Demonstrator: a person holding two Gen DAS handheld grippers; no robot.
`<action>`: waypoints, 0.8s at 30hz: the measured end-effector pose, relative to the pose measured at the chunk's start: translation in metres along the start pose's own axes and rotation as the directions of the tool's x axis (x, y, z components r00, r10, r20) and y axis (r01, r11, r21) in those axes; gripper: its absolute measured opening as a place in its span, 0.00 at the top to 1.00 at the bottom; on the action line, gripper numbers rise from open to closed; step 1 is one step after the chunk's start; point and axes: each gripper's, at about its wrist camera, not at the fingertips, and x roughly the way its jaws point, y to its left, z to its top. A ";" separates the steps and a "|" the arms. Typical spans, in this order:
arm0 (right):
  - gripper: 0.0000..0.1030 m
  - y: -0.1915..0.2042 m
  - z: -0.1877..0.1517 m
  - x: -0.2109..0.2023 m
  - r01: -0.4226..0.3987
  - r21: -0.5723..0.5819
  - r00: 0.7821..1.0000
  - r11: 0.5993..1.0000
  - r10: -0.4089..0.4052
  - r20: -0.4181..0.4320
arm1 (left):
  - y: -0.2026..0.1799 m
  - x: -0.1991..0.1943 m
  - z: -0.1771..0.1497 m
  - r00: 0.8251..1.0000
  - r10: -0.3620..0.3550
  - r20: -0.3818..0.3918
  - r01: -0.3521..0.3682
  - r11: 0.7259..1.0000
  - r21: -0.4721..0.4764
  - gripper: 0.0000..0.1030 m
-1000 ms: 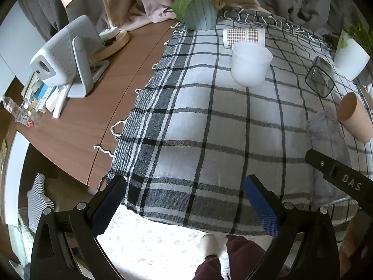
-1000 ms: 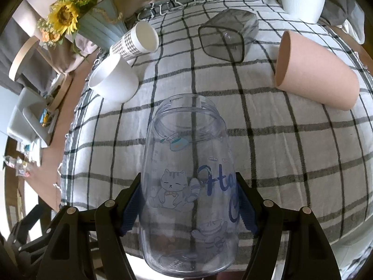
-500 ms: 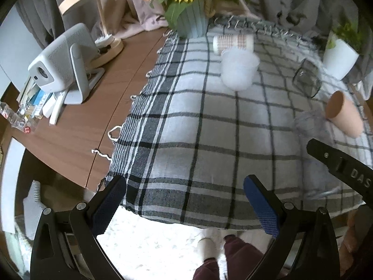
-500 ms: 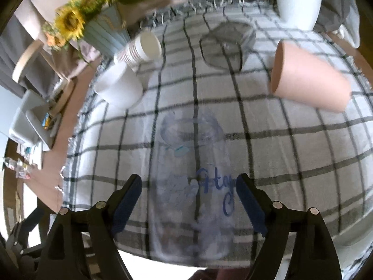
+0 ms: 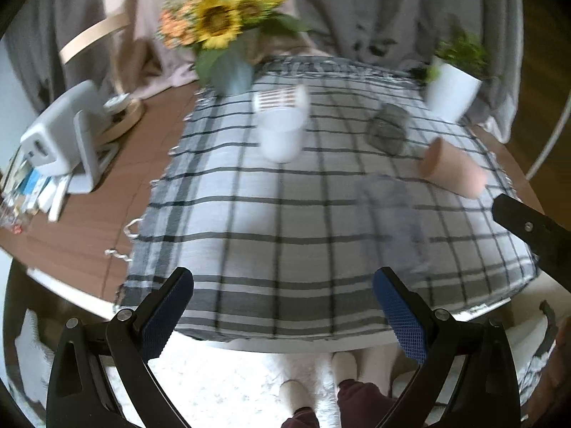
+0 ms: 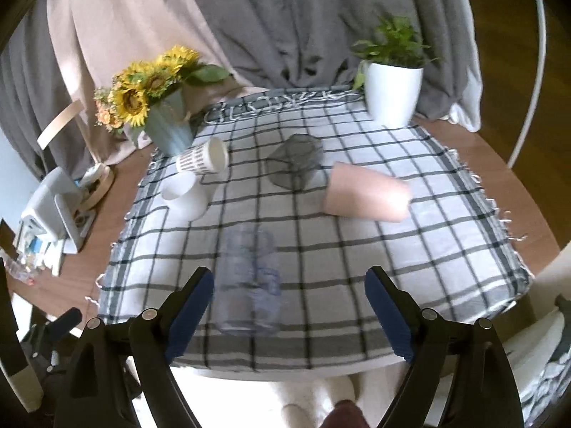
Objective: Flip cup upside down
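Both grippers, right (image 6: 289, 306) and left (image 5: 283, 306), hang spread and empty, leaving the clear cup (image 6: 248, 278) standing alone on the checked cloth (image 6: 410, 249).

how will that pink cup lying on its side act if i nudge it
The pink cup lies on its side on the checked tablecloth, so it may roll. It looks tapered, so it would probably curve rather than run straight. It looks empty and light, though the soft cloth might slow it.
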 end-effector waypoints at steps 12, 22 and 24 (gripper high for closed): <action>0.16 -0.063 -0.003 0.014 0.067 -0.033 0.994 0.997 -0.070 -0.085 | -0.068 0.023 -0.016 0.998 -0.069 -0.006 0.070 0.997 0.032 0.00; 0.16 -0.091 0.005 0.041 0.056 -0.096 0.988 0.994 -0.069 -0.137 | -0.084 0.057 -0.016 0.998 -0.054 -0.022 0.052 0.996 -0.074 0.08; 0.16 -0.094 0.007 0.045 0.042 -0.102 0.988 0.994 -0.056 -0.143 | -0.085 0.060 -0.014 0.999 -0.041 -0.016 0.040 0.996 -0.081 0.09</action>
